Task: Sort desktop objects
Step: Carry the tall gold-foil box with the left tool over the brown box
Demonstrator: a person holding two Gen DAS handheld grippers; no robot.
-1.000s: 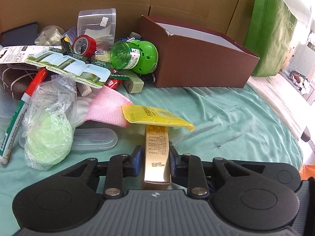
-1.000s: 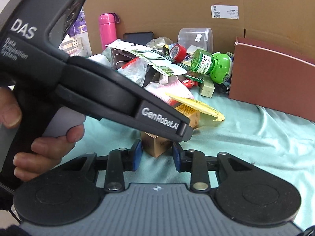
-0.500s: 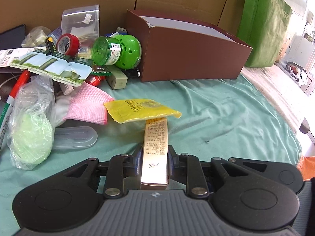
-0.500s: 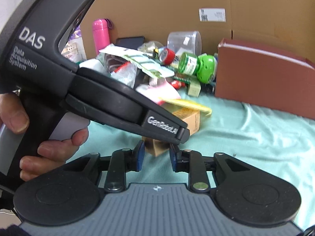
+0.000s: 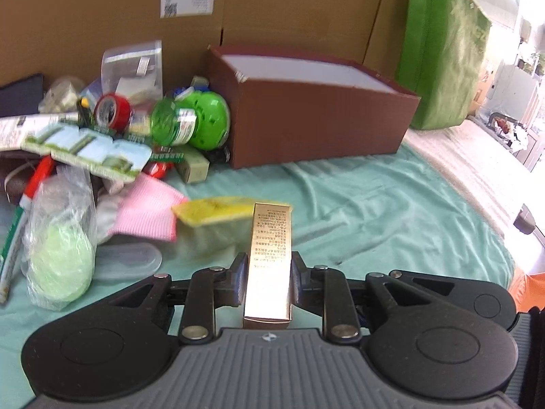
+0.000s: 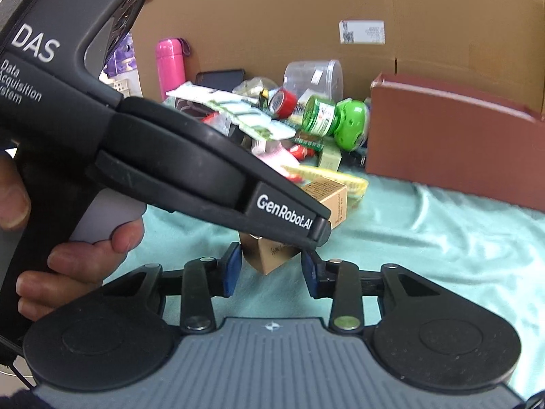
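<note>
A long gold carton [image 5: 270, 238] with small print is clamped between the pads of my left gripper [image 5: 269, 267] and held a little above the teal cloth [image 5: 391, 211], pointing toward the open brown box [image 5: 323, 116]. In the right wrist view the left tool's black housing [image 6: 170, 156], held by a hand [image 6: 68, 266], crosses the frame. The gold carton [image 6: 327, 194] sticks out past it. Its lower end hangs between the blue pads of my right gripper [image 6: 270, 267], with small gaps on both sides.
A yellow packet [image 5: 211, 209] lies just behind the carton. Left of it is a pile: pink cloth [image 5: 146, 211], green jar [image 5: 177, 122], red tape [image 5: 112, 110], bagged green item [image 5: 58, 259]. A cardboard wall [image 5: 272, 6] and a green bag [image 5: 442, 51] stand behind.
The left gripper has lifted the gold carton clear of the yellow packet. The right gripper's pads have spread apart around the carton's lower end.
</note>
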